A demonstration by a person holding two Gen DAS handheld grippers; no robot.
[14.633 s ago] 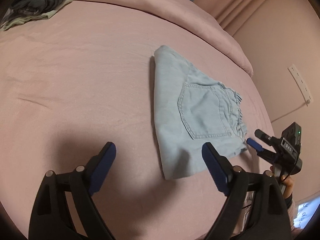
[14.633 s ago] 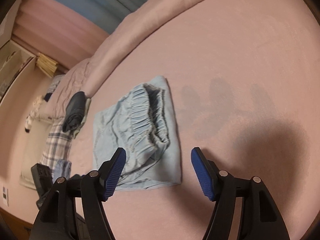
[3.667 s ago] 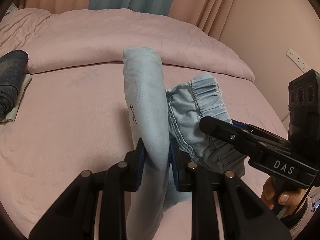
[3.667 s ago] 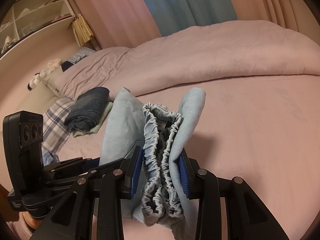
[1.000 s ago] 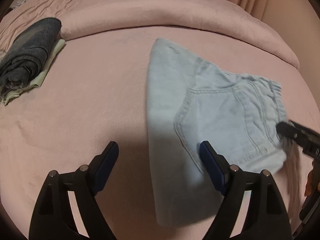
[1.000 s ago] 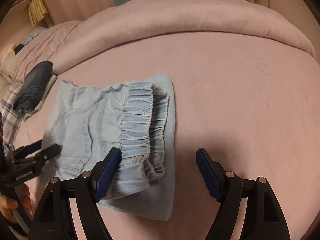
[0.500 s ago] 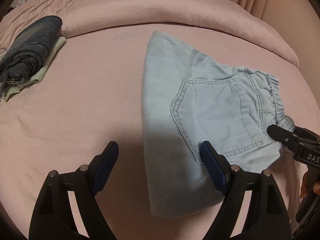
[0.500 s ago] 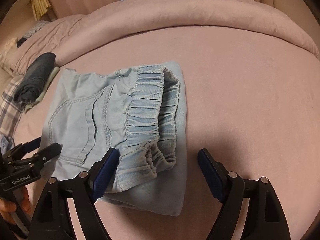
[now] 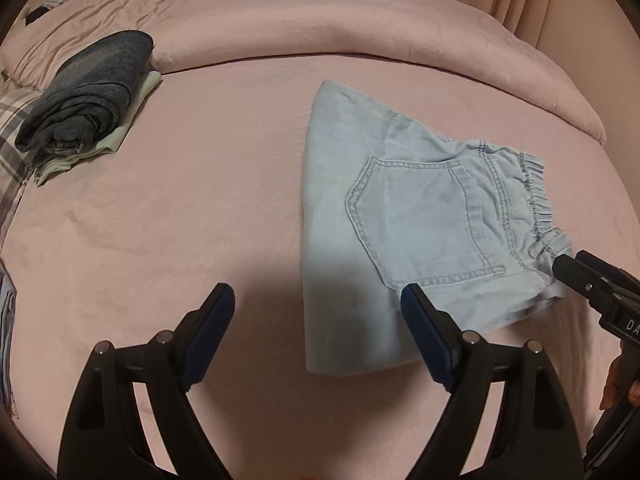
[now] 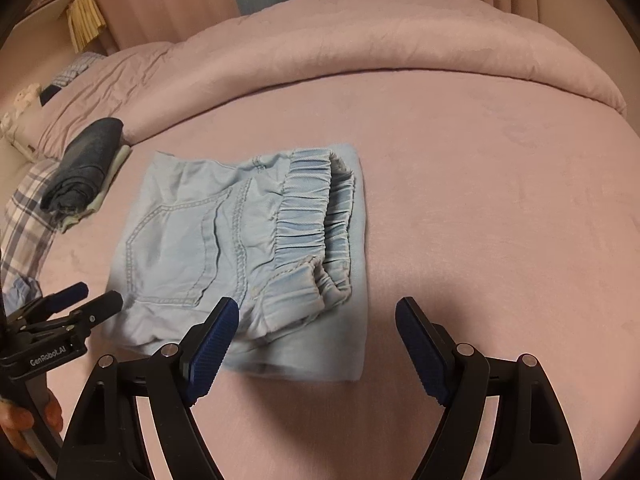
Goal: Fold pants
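The light-blue denim pants (image 9: 400,216) lie folded flat on the pink bed, back pocket up and elastic waistband (image 10: 312,208) on the right side. In the left wrist view my left gripper (image 9: 316,300) is open just short of the pants' near left edge, holding nothing. My right gripper (image 10: 316,312) is open over the near right corner of the fold, its jaws wide and empty. Each gripper shows in the other's view: the right gripper (image 9: 568,266) by the waistband, the left gripper (image 10: 100,295) by the pocket side.
A stack of folded dark garments (image 9: 88,88) sits at the far left, next to plaid fabric (image 10: 24,216). A rolled pink duvet (image 9: 320,20) runs along the back, with curtains behind. A hand (image 10: 24,420) holds the left gripper's handle.
Both grippers have drawn back a little from the folded pants, which lie still on the bed. Both pairs of jaws stayed wide apart.
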